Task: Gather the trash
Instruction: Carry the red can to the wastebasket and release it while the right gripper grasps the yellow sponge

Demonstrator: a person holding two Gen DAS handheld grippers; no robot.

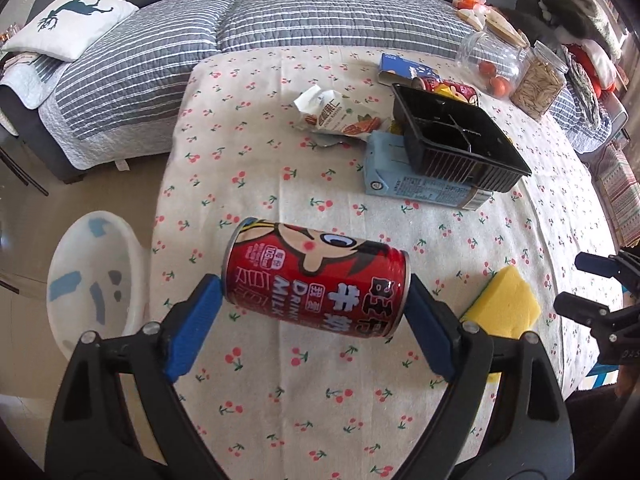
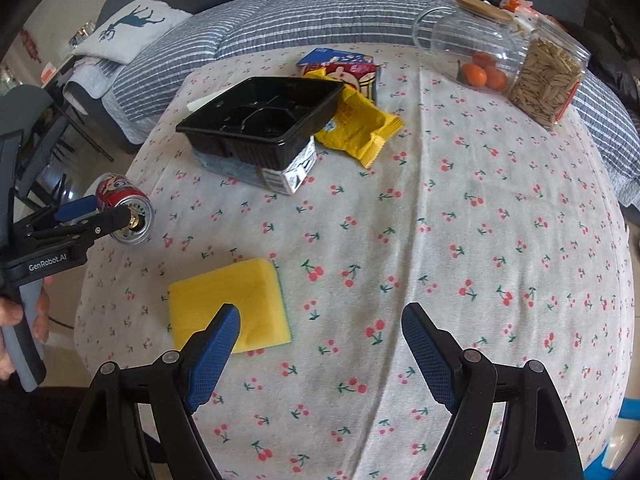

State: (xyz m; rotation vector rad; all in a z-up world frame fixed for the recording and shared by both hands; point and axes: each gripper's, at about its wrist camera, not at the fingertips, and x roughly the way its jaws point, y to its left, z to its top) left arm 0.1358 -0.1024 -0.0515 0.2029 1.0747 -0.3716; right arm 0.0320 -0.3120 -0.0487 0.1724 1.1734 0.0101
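A red milk-drink can [image 1: 316, 280] lies sideways between the blue pads of my left gripper [image 1: 314, 286], which press on its two ends. In the right wrist view the same can [image 2: 120, 200] hangs in the left gripper [image 2: 100, 212] near the table's left edge. My right gripper [image 2: 320, 312] stands open over the cherry-print cloth with nothing between its fingers, a yellow sponge [image 2: 232, 300] just left of it. More trash lies farther back: a black plastic tray [image 2: 260, 120] on a blue carton [image 1: 400, 184], a white snack bag [image 1: 332, 116] and a yellow wrapper [image 2: 360, 128].
A white bin [image 1: 96, 280] stands on the floor left of the table. A glass jar with oranges [image 2: 476, 52] and a jar of seeds [image 2: 548, 76] sit at the far right. A striped sofa cover [image 1: 160, 60] lies behind the table.
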